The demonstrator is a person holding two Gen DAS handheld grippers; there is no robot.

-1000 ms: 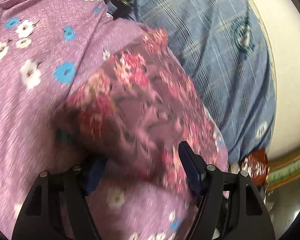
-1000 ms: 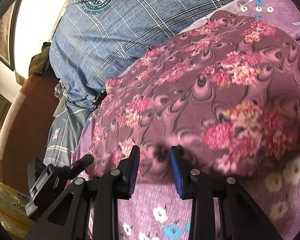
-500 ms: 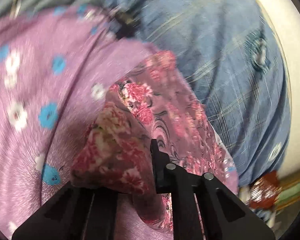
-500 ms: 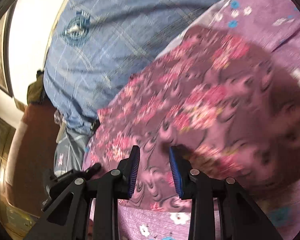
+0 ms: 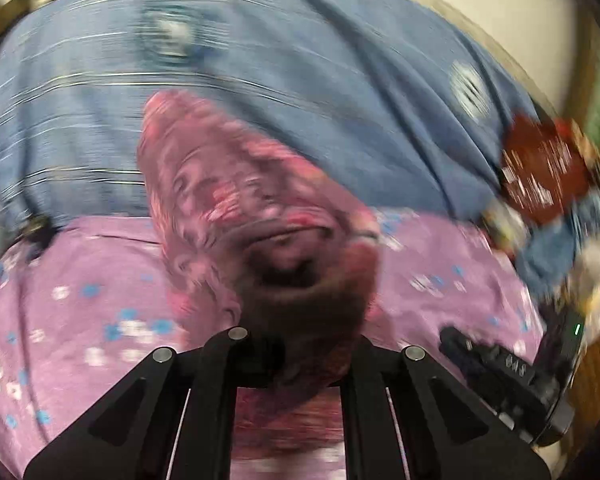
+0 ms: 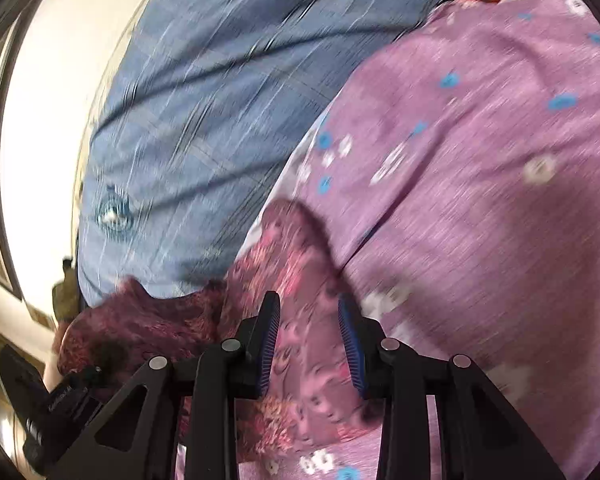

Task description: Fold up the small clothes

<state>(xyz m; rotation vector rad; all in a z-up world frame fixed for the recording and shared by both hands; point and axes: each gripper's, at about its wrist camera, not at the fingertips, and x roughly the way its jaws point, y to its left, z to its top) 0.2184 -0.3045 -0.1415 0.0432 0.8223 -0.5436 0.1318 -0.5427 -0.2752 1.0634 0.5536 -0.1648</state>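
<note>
A purple flowered bedsheet (image 6: 480, 208) underlies all; the left gripper (image 5: 300, 356) jaws clench the maroon floral cloth (image 5: 236, 200), the right gripper (image 6: 309, 340) jaws gape around it.

The maroon floral garment (image 5: 260, 216) bunches right against the left gripper (image 5: 300, 352), filling the gap between its fingers (image 5: 240, 344). In the right wrist view it also lies between the spread blue-padded fingers (image 6: 350, 344). Beyond, the lilac flowered sheet (image 6: 480, 200) and blue checked cloth (image 6: 204, 92) lie flat and uncluttered. Blurred clutter (image 5: 548, 176) crowds the bed's right edge.
</note>
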